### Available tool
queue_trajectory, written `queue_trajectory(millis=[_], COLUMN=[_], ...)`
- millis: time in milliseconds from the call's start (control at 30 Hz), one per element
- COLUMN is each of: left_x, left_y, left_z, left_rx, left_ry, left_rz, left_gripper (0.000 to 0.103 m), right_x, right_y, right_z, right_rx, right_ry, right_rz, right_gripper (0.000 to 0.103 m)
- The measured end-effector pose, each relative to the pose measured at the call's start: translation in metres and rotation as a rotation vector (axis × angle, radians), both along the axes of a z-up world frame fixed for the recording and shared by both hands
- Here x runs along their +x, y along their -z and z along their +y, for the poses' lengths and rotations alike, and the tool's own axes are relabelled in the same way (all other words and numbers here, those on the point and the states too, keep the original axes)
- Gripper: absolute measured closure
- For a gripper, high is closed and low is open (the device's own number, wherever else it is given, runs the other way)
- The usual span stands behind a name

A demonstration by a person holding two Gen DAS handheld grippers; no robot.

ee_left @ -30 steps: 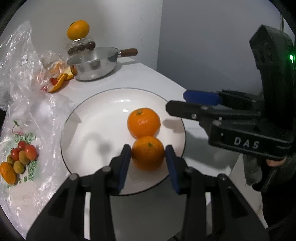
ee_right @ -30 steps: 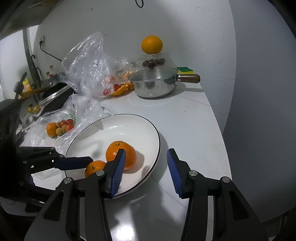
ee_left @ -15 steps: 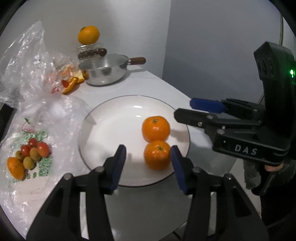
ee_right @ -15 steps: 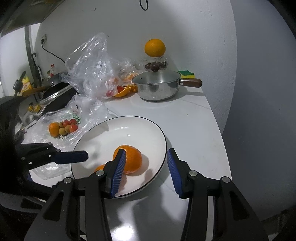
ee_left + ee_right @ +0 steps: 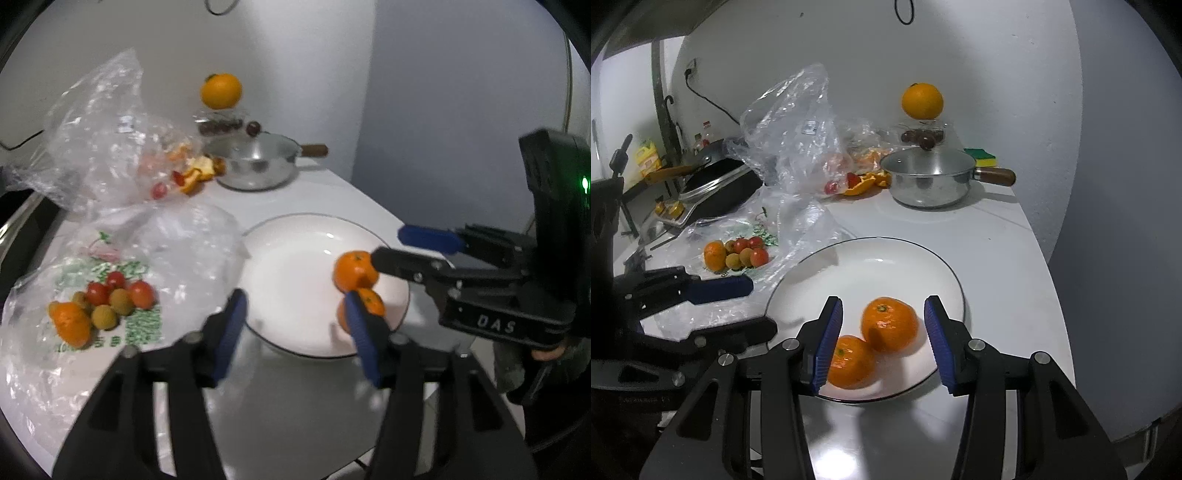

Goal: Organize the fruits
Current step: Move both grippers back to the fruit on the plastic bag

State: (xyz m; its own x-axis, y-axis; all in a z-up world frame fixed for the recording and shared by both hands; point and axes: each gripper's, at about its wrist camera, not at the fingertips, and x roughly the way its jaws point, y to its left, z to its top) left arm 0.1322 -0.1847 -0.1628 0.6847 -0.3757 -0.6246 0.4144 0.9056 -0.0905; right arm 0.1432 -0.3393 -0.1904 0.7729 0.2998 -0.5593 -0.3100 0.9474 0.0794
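The left gripper (image 5: pixel 295 332), its jaws just opened wide, holds nothing; two glossy round oranges (image 5: pixel 890 325) rest touching on the white plate (image 5: pixel 295 258), off its right finger. The right gripper (image 5: pixel 882 339) is parted, seemingly framing the farther orange without contact. Only the right wrist view shows a green-yellow sponge (image 5: pixel 980 157) behind the steel pot (image 5: pixel 929 179).

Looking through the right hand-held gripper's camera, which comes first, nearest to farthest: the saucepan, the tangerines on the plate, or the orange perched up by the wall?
From the right hand-held gripper:
1. Two tangerines on the white plate, right at its fingers; too close to rank between themselves.
2. Steel saucepan, farther back on the counter.
3. Orange, highest and rearmost, by the wall.
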Motion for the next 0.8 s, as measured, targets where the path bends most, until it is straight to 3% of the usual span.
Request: queue_trajectory(millis=[633,800], left_x=[-0.017,-0.020], left_y=[-0.007,-0.008], left_z=[0.082,0.103], left_rx=[-0.043,-0.023], left_ry=[-0.114,-0.145], left_rz=[-0.023,-0.044], left_gripper=[0.034,0.034], right_x=[-0.002,0.001], right_y=[-0.007,-0.008], right_z=[0.075,0.096], right_rx=[-0.038,-0.047], right_ry=[-0.089,-0.117], right_rz=[-0.016,-0.015], right_gripper=[0.054,0.054])
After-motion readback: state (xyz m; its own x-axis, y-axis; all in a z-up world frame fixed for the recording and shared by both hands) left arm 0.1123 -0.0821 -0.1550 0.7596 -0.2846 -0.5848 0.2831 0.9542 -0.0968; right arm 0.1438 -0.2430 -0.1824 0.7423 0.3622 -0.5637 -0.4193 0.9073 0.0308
